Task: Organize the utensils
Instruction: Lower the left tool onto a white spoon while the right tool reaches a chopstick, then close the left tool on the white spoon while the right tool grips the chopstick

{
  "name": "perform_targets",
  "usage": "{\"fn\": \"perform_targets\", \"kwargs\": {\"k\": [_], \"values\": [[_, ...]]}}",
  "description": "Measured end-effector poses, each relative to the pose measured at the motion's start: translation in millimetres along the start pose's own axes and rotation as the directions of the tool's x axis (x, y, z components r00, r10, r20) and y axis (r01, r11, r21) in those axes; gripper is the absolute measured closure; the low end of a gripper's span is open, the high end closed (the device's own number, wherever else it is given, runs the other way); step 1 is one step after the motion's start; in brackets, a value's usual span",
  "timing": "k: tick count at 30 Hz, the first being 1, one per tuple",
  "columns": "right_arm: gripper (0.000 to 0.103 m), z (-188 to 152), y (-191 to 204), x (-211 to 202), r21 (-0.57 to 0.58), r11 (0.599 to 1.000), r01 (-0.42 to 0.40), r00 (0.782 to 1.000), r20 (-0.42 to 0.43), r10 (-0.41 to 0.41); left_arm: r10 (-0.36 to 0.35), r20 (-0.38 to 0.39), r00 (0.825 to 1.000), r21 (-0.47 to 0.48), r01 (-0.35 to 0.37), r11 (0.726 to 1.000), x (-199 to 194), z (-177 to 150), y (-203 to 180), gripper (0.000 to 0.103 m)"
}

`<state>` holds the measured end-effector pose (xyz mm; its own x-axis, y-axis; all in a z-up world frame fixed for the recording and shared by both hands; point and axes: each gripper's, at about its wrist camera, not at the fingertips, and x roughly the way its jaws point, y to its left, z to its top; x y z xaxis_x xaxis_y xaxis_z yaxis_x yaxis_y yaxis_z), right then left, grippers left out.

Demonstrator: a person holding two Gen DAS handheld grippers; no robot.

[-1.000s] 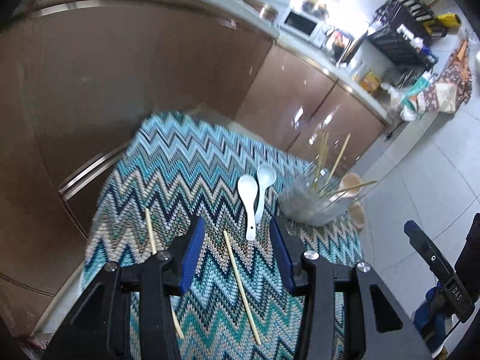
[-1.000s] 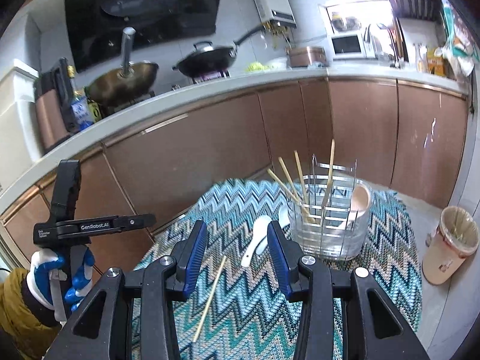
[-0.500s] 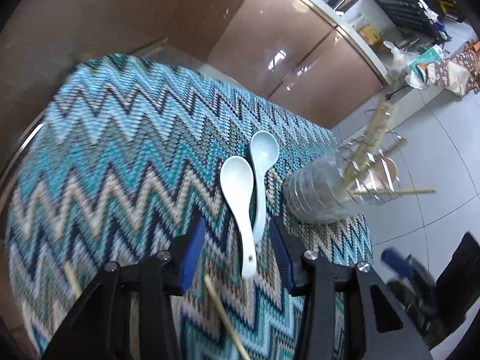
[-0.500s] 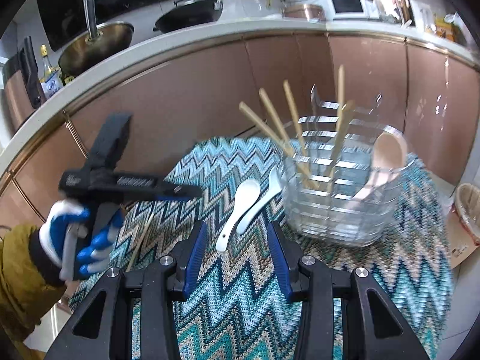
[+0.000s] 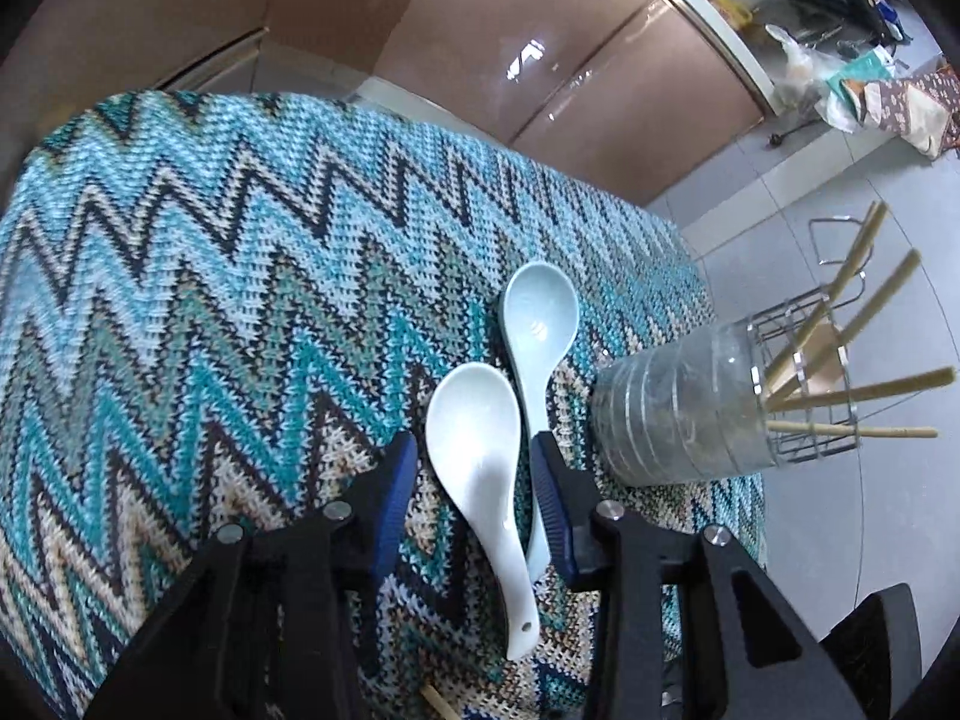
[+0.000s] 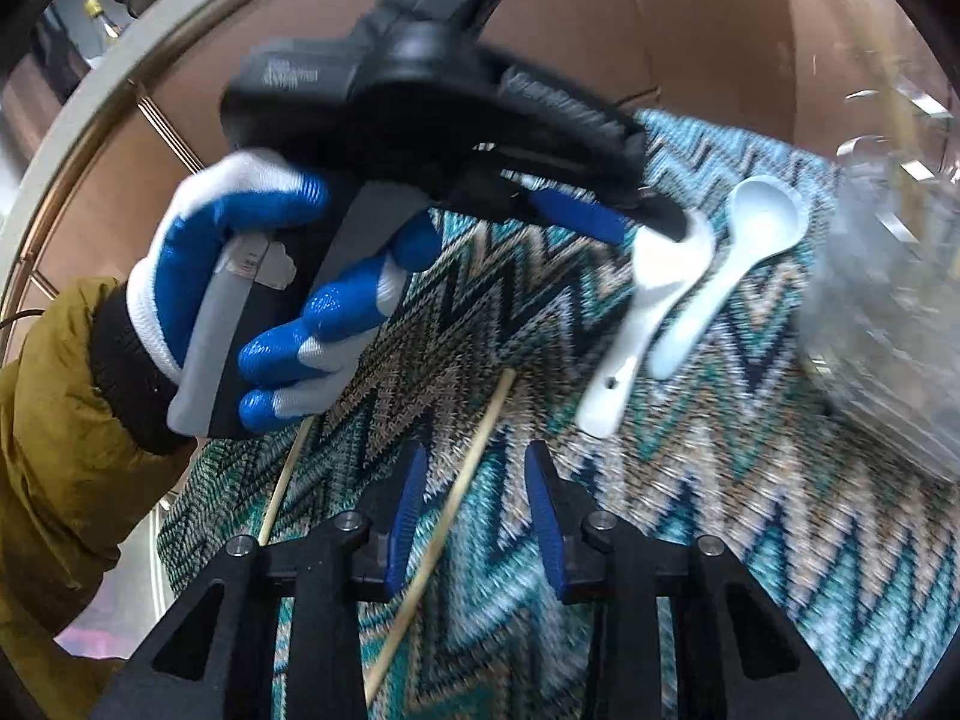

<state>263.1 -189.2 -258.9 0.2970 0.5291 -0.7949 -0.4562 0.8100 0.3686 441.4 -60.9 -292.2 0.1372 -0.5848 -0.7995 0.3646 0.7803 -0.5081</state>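
Two pale ceramic spoons lie side by side on the zigzag cloth: a white spoon [image 5: 480, 450] and a light blue spoon [image 5: 537, 336]. My left gripper [image 5: 474, 450] is open, its blue fingers on either side of the white spoon's bowl and neck. In the right wrist view it [image 6: 636, 222] reaches over the white spoon [image 6: 654, 282]. My right gripper [image 6: 474, 468] is open, low over the cloth, with a wooden chopstick [image 6: 456, 498] between its fingers. A second chopstick [image 6: 288, 468] lies to its left.
A clear utensil holder with a wire rack [image 5: 702, 414] stands right of the spoons and holds several chopsticks [image 5: 852, 390]. It is blurred in the right wrist view [image 6: 888, 300]. Brown cabinets [image 5: 540, 60] stand behind the table. Tiled floor lies to the right.
My left gripper has moved forward and down over the white spoon. My right gripper has dropped lower and to the left, over the chopstick. Both stay open.
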Motion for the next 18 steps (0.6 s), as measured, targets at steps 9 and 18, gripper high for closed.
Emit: {"fn": "perform_targets", "kwargs": {"k": [9, 18], "values": [[0.092, 14, 1, 42, 0.02, 1.0, 0.024, 0.992, -0.124, -0.021, -0.03, -0.043, 0.999, -0.022, 0.029, 0.999, 18, 5, 21, 0.088], [0.097, 15, 10, 43, 0.032, 0.999, 0.009, 0.993, -0.119, -0.005, -0.045, 0.027, 0.999, -0.017, 0.045, 0.999, 6, -11, 32, 0.099]]}}
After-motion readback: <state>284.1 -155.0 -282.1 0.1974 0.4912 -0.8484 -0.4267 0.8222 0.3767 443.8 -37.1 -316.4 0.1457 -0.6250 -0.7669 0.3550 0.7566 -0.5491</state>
